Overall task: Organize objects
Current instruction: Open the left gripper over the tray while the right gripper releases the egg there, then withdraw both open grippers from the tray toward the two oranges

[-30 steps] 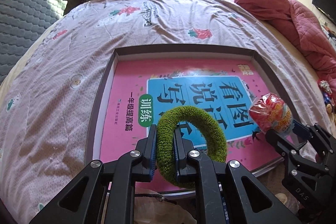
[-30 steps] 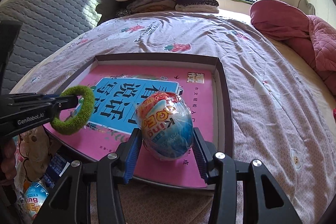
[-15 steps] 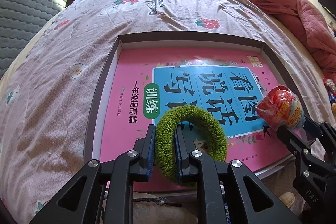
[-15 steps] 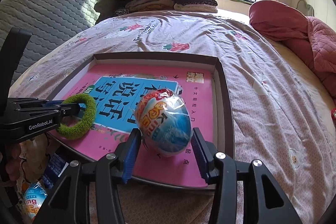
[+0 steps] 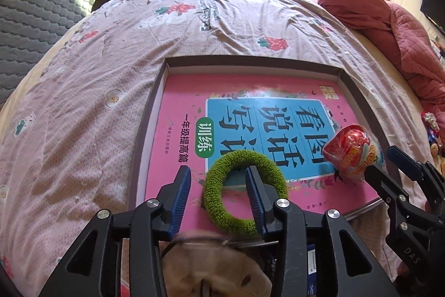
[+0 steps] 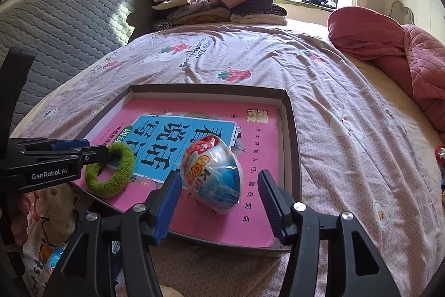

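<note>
A: We see the wrapped toy egg (image 6: 212, 174) lying on the pink book (image 6: 258, 135) in the tray (image 6: 294, 135), long axis slanting toward the far left, between our right gripper (image 6: 219, 206)'s spread jaws, which clear it on the right.

B: Our left gripper (image 5: 219, 198) gapes too, one finger (image 5: 254, 192) through the green ring (image 5: 219, 209) at the tray's near edge; only the right view shows open book beyond.

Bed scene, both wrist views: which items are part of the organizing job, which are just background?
In play: green fuzzy ring, wrapped toy egg, pink book, shallow box, left gripper, right gripper.

Lying about: folded clothes pile, red quilt.
</note>
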Motion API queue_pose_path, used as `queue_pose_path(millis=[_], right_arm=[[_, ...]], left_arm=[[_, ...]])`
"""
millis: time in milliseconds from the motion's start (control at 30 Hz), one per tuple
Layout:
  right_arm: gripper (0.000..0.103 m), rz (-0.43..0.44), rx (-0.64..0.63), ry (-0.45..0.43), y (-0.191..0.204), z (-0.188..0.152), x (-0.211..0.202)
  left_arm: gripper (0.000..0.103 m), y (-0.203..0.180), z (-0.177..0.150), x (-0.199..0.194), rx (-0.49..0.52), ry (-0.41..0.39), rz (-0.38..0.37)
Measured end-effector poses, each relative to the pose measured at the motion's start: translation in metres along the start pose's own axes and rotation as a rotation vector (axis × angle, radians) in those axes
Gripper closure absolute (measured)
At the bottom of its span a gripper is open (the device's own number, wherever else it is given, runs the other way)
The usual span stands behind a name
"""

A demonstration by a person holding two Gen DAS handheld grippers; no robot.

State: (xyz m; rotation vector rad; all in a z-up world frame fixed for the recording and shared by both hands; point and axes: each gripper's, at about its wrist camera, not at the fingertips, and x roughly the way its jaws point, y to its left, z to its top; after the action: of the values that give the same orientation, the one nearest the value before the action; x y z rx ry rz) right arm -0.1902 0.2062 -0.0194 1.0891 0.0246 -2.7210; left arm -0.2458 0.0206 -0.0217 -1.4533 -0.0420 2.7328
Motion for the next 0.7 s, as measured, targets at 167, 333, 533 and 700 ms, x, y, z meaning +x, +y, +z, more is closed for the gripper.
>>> queue_pose_path(millis=[167,333,533,700], right_arm=[[0.046,0.015,-0.006,-0.026,0.005,0.005,-0.012],[0.046,0.029,-0.01,-0.062,0.009,0.009,-0.029],[0.045,0.04,-0.025,-0.103,0.016,0.01,-0.05],[0.045,0.048,-0.03,-0.141,0.022,0.009,-0.071]], left_arm=[[0.053,0.001,0.002,-0.024,-0.005,-0.054,-0.005],[0.051,0.0,0.001,-0.055,0.002,-0.112,-0.008],[0.051,-0.001,-0.005,-0.087,0.016,-0.16,0.007],[0.05,0.0,-0.018,-0.109,0.017,-0.18,0.005]])
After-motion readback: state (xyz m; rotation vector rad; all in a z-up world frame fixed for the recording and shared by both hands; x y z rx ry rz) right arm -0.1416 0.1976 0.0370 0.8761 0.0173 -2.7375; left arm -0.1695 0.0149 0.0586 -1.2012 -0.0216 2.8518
